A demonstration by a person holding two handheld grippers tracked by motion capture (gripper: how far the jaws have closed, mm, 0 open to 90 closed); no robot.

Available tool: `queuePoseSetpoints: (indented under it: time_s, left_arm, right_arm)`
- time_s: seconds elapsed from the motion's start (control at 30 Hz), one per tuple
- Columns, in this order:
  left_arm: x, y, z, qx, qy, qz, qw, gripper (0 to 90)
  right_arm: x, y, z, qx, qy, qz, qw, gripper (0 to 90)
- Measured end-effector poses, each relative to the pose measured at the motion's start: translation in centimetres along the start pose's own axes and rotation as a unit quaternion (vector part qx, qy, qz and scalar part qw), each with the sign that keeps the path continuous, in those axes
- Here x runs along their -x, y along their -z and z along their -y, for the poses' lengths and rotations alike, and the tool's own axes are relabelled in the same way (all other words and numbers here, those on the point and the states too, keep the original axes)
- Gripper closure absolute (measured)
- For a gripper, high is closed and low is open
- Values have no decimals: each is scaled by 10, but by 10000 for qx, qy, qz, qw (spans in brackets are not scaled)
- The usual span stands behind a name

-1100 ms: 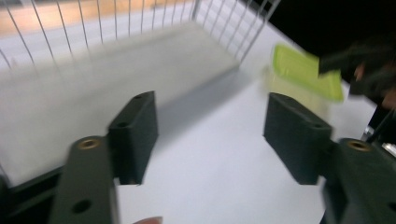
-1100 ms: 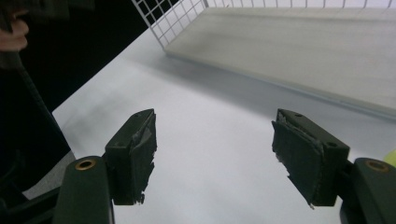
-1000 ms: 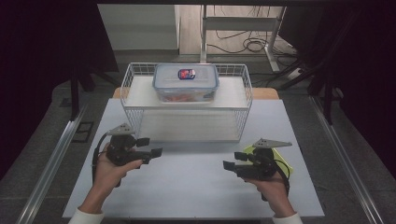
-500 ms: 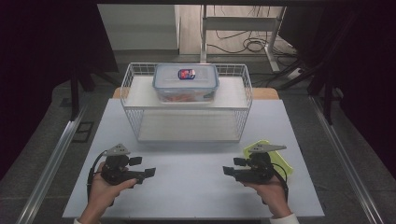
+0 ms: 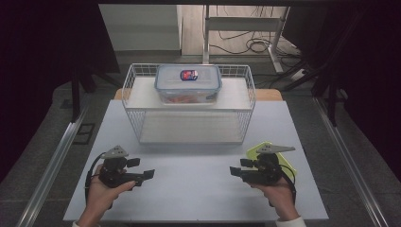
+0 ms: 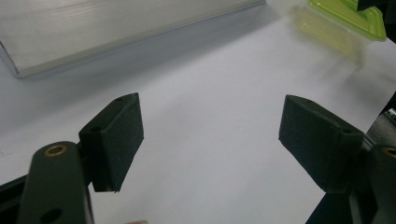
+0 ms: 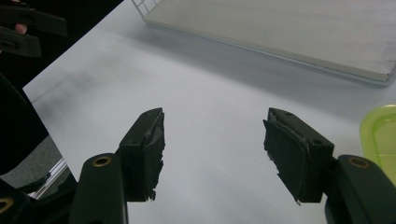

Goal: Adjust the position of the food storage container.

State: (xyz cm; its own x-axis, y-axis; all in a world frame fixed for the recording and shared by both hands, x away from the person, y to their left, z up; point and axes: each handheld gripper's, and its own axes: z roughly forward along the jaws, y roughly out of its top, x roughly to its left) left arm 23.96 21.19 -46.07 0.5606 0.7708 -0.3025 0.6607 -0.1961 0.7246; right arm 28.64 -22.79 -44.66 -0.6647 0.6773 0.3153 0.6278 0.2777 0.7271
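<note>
left gripper (image 5: pixel 147 174) has dropped to the table (image 5: pixel 189 189), jaws just opening, empty; right gripper (image 5: pixel 235 171) closing slightly, still open and empty beside green lid (image 5: pixel 283 161); nothing picked yet

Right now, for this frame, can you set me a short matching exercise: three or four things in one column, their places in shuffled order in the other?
Things:
1. food container
2. green lid
3. left claw
4. wire basket

Places:
A. flat on the table beside the right hand
B. far middle of the white table
C. on the shelf inside the basket
D. low over the table's near left

Pairs: 1-C, 2-A, 3-D, 4-B
</note>
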Motion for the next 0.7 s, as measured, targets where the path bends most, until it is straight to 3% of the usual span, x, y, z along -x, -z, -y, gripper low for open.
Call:
queuePoseSetpoints:
  time_s: [0.17,0.3,0.53,0.7]
  left_arm:
    - [1,0,1,-43,-27,-6,10000,213]
    - [0,2,2,-19,-2,5,10000,211]
    - [-5,4,4,-13,28,13,10000,211]
    - [-6,4,5,-21,55,11,10000,211]
  right_arm:
    - [3,6,-1,4,-45,78,10000,378]
    - [6,15,-2,61,-2,274,9996,375]
    - [31,41,-7,271,-246,764,9964,427]
    - [46,50,-3,348,-332,922,9946,535]
